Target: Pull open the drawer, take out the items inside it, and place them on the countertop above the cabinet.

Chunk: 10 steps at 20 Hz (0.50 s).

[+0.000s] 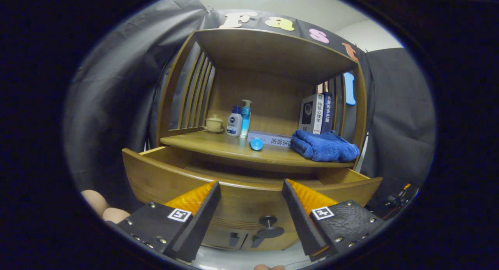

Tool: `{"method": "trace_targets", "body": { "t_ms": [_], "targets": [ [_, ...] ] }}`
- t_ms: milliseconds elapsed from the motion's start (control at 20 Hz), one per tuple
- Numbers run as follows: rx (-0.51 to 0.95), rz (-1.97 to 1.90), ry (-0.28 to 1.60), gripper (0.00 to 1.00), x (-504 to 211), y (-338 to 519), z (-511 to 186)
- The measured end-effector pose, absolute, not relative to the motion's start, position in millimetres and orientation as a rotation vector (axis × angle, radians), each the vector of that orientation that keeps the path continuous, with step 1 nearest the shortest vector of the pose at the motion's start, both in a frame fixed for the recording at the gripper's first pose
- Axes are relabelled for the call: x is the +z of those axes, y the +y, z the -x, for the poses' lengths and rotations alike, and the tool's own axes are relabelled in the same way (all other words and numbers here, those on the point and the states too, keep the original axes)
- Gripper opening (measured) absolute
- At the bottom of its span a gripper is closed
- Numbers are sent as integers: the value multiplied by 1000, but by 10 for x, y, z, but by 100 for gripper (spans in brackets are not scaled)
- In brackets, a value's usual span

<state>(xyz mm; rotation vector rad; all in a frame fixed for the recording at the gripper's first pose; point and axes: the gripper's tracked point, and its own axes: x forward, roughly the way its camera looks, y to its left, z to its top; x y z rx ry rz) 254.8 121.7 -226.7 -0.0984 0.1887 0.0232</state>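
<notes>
Spread tool [251, 188], rounded wooden drawer [241, 200]

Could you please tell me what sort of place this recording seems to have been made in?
Probably a staged home corner in a recording booth: a wooden cabinet with its drawer pulled out, lotion bottles, books and a blue towel on the countertop, black cloth behind. The open claw hovers before the drawer.

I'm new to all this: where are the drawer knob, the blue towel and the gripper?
Drawer knob [268, 221]: gripper view, on its round head.
Blue towel [324, 146]: gripper view, middle of the folded bundle.
Gripper [251, 186]: gripper view, midway between its open fingertips.
</notes>
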Motion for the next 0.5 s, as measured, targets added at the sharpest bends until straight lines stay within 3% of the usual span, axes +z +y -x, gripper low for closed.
{"method": "trace_targets", "body": {
  "t_ms": [500],
  "targets": [
    [40,76,112,97,-2314,1192,-2803]
  ]
}}
